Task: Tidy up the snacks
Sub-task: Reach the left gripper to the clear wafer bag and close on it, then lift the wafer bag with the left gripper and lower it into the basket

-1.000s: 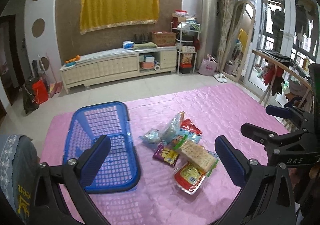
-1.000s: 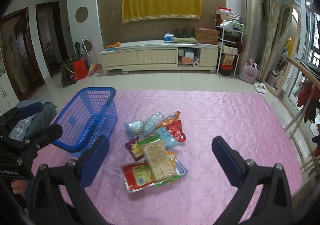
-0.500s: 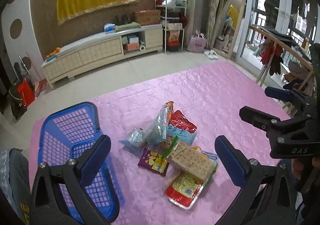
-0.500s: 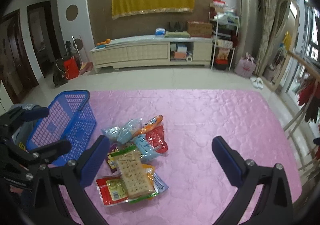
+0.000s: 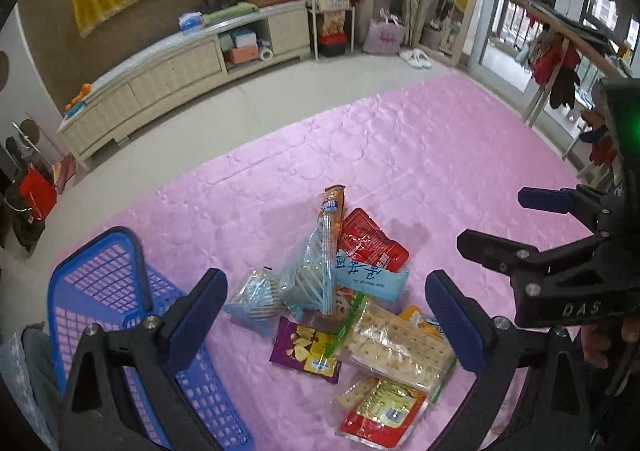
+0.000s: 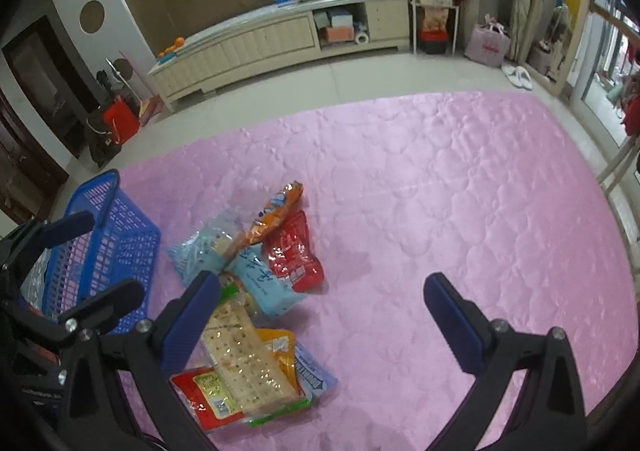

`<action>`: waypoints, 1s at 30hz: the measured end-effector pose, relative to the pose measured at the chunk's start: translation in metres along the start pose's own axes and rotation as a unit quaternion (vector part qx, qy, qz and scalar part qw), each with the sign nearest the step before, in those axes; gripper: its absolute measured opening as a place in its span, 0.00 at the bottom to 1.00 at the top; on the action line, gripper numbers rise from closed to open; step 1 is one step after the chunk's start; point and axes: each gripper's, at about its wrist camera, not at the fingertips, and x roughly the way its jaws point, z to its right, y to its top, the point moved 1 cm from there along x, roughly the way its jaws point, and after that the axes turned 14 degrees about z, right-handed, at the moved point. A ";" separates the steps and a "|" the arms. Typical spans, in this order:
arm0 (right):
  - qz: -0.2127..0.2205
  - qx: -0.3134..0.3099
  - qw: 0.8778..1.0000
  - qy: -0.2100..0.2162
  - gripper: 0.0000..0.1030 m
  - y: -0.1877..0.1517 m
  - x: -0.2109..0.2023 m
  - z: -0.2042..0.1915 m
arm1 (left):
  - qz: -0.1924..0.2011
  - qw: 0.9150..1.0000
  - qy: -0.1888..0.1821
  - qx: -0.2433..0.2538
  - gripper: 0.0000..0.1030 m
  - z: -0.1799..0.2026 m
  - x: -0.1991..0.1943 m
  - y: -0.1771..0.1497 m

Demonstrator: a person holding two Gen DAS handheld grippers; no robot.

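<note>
My snack packets, crackers topmost, lie heaped flat just right of the empty blue basket, not touching it.

Daylight from window at right; sheen on pink mat; soft shadows; fisheye warp, dark vignetted corners.

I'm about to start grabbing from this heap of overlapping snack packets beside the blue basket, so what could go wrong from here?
1. The clear-wrapped cracker pack lies across the red-and-yellow packet and others; lifting it may drag neighbours along.
2. The left gripper, jaws closing with nothing gripped, straddles several packets and might pinch two at once.
3. The crinkly pale-blue bag leans upright on the heap and could topple, while the blue plastic basket sits off to one side, so a loosely held packet may drop on the pink quilted cover.
</note>
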 end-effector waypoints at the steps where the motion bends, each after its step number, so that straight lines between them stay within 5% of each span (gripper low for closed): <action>1: -0.002 0.001 1.000 0.001 1.00 0.001 0.004 0.001 | -0.008 1.000 0.001 -0.001 0.92 -0.002 0.007 0.001; 13: -0.024 0.026 0.999 0.027 0.99 -0.001 0.048 0.023 | -0.087 0.996 -0.006 0.030 0.66 -0.004 0.071 -0.003; 17: -0.024 0.005 0.999 0.023 0.99 -0.004 0.053 0.024 | -0.108 0.993 0.003 0.048 0.48 -0.001 0.089 -0.003; 30: -0.021 -0.008 0.997 0.067 0.97 -0.002 0.064 0.012 | -0.122 0.992 0.007 0.040 0.34 -0.001 0.107 -0.016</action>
